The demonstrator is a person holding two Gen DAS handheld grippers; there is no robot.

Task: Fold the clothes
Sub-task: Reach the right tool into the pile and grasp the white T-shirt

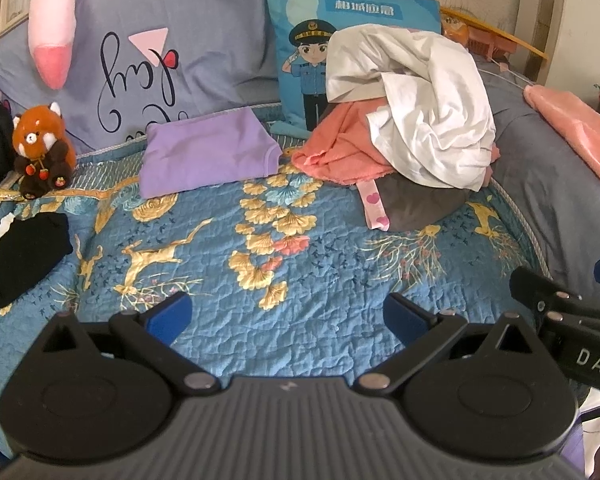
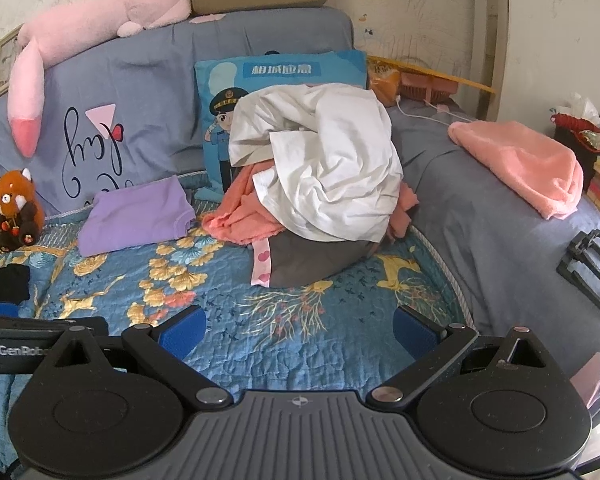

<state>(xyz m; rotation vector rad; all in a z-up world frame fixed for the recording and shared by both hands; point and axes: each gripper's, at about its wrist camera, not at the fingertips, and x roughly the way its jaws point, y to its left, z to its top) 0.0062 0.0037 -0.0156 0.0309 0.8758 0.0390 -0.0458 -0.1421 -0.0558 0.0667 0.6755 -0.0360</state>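
Note:
A heap of unfolded clothes sits at the back of the blue patterned quilt [image 1: 220, 320]: a crumpled white garment [image 1: 424, 108] [image 2: 324, 160] lies over a coral one [image 1: 340, 152] [image 2: 240, 216] and a dark grey one [image 1: 420, 204] [image 2: 312, 260]. Left of the heap lies a folded purple garment [image 1: 208, 156] [image 2: 136, 216]. A folded black garment [image 1: 24, 256] [image 2: 4, 284] rests at the left edge. My left gripper [image 1: 288, 316] hovers open over bare quilt, well short of the heap. My right gripper [image 2: 300, 332] is open too, nothing between its blue pads.
A red panda plush [image 1: 40, 148] [image 2: 16, 212] stands at the back left. A blue cartoon cushion [image 1: 304, 60] and a grey pillow [image 1: 160, 52] back the bed. A folded coral towel [image 2: 524, 164] lies on the grey sheet at right, near a black stand [image 2: 596, 272].

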